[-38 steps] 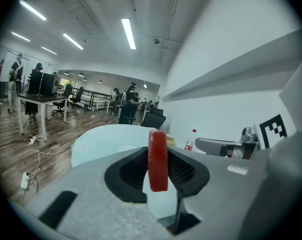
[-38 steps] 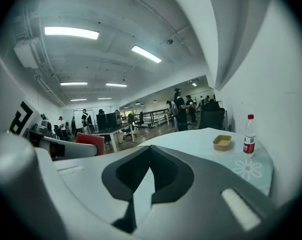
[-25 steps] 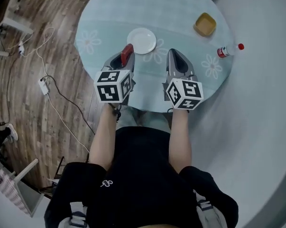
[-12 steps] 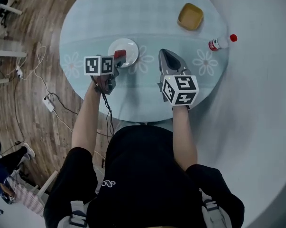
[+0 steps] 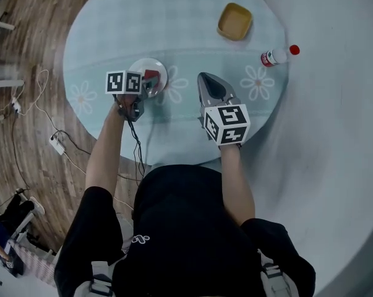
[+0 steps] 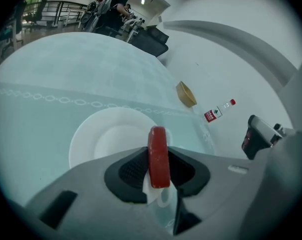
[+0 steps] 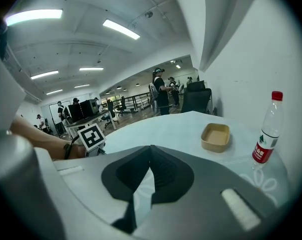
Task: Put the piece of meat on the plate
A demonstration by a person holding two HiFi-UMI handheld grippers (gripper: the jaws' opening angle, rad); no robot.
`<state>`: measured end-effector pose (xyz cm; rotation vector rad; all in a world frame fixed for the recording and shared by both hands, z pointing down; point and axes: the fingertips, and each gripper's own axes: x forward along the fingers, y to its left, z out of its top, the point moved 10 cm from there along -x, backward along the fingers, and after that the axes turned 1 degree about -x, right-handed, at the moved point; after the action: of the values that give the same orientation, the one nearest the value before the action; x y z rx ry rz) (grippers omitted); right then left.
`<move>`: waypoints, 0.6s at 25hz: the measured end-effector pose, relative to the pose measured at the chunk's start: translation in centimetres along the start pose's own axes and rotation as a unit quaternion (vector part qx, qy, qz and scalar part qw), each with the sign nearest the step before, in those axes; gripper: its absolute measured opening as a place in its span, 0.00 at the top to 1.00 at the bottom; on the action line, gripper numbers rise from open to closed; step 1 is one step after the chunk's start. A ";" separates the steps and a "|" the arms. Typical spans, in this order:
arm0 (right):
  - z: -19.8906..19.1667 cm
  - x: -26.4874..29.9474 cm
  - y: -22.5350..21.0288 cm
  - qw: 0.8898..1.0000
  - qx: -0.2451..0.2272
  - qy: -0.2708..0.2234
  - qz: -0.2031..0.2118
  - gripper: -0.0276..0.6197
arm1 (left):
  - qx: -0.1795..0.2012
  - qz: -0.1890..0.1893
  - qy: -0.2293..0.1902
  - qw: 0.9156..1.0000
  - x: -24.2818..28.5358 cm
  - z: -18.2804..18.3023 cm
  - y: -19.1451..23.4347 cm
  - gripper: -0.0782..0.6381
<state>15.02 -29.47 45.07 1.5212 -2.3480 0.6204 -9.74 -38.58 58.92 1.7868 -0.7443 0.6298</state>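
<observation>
A red piece of meat (image 6: 158,156) stands on edge between the pads of my left gripper (image 6: 158,148), which is shut on it. The gripper points down over the near rim of the white plate (image 6: 98,139). In the head view the meat (image 5: 151,75) hangs over the right part of the plate (image 5: 141,66), with the left gripper (image 5: 149,84) tilted in from the plate's near side. I cannot tell whether the meat touches the plate. My right gripper (image 5: 206,80) hovers right of the plate, its jaws shut on nothing (image 7: 151,147).
The round table has a pale blue flowered cloth (image 5: 174,17). A tan bowl (image 5: 234,21) sits at the far right and a water bottle with a red cap (image 5: 278,55) lies near the right edge. Cables and a power strip (image 5: 56,144) lie on the wooden floor at left.
My left gripper has dropped and tipped downward with the meat, coming from beside the plate to over its near rim. The right gripper shifted slightly and stayed shut.
</observation>
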 end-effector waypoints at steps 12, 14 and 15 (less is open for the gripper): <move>1.3 1.7 3.9 0.997 -0.052 0.006 0.055 0.95 | 0.201 0.128 0.004 0.971 -2.3 -1.1 -0.2 0.58; 1.2 1.6 4.7 0.996 -0.062 0.011 0.064 0.95 | 0.211 0.152 -0.025 0.965 -3.5 -1.8 -0.5 0.55; 1.2 1.5 5.3 0.995 -0.066 0.013 0.070 0.95 | 0.214 0.161 -0.043 0.963 -4.3 -2.2 -0.8 0.55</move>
<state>9.61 -29.35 43.63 1.2933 -2.4394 0.5017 -12.12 -35.45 56.02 2.1155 -1.0285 0.9938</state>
